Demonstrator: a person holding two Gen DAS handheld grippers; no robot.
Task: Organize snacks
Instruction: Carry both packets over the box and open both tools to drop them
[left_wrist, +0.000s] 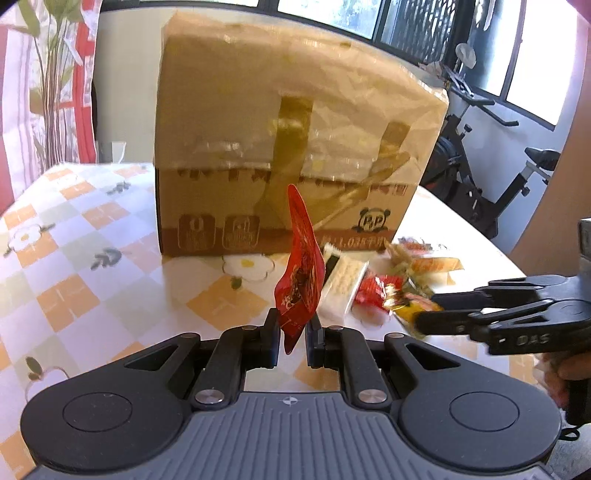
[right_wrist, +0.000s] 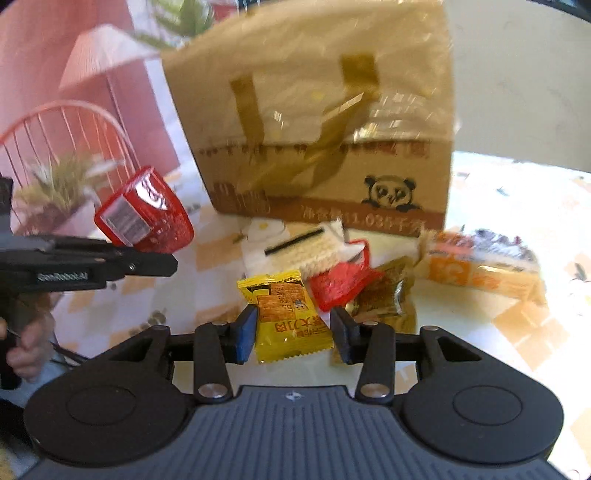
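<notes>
My left gripper (left_wrist: 293, 332) is shut on a red snack packet (left_wrist: 300, 271) and holds it upright above the table; the packet also shows in the right wrist view (right_wrist: 144, 214). My right gripper (right_wrist: 293, 334) is open, its jaws on either side of a yellow snack packet (right_wrist: 288, 317) lying on the table. Behind it lies a pile of snacks: a white packet (right_wrist: 295, 247), a small red packet (right_wrist: 341, 284), a brown packet (right_wrist: 384, 299) and an orange packet (right_wrist: 480, 273). A tall cardboard box (left_wrist: 295, 147) stands behind the pile.
The table (left_wrist: 74, 240) has an orange and white checked cloth with flowers. An exercise bike (left_wrist: 480, 177) stands beyond the table's right edge. A plant (right_wrist: 62, 184) and a red wire chair (right_wrist: 66, 125) are at the left in the right wrist view.
</notes>
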